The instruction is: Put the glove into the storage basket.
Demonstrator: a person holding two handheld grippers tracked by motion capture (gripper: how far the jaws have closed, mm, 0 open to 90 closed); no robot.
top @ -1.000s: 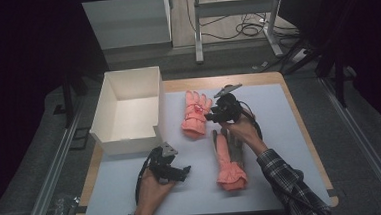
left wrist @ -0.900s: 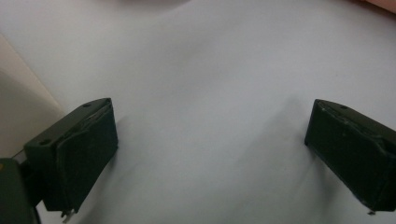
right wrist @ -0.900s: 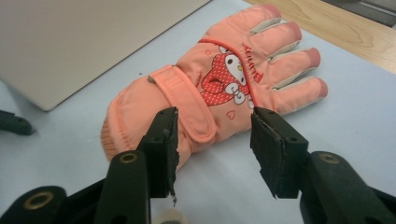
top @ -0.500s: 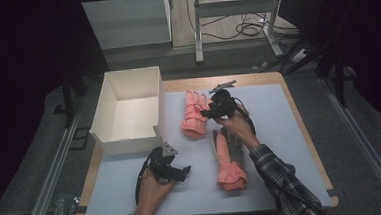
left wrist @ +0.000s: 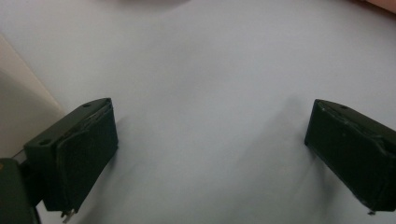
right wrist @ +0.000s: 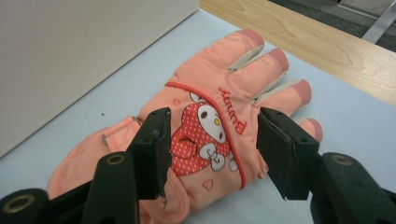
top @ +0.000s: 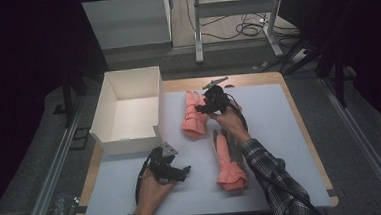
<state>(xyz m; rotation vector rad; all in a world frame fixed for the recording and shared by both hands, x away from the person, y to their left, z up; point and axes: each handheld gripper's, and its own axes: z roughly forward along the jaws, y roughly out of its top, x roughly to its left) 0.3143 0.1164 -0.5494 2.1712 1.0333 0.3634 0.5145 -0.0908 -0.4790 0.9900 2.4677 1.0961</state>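
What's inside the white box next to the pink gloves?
The white box looks empty: its pale floor and inner walls show with nothing lying on them. The strip of floor just behind the near wall is hidden from the high view, so that bit cannot be checked.

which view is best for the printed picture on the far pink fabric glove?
Right gripper view: the far pink fabric glove lies close up, its bunny print and lettering legible. High view shows it small beside the white box, print unreadable.

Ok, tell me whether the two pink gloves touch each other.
Apart. The high view shows a strip of bare mat between the far glove by the box and the near glove under the person's forearm.
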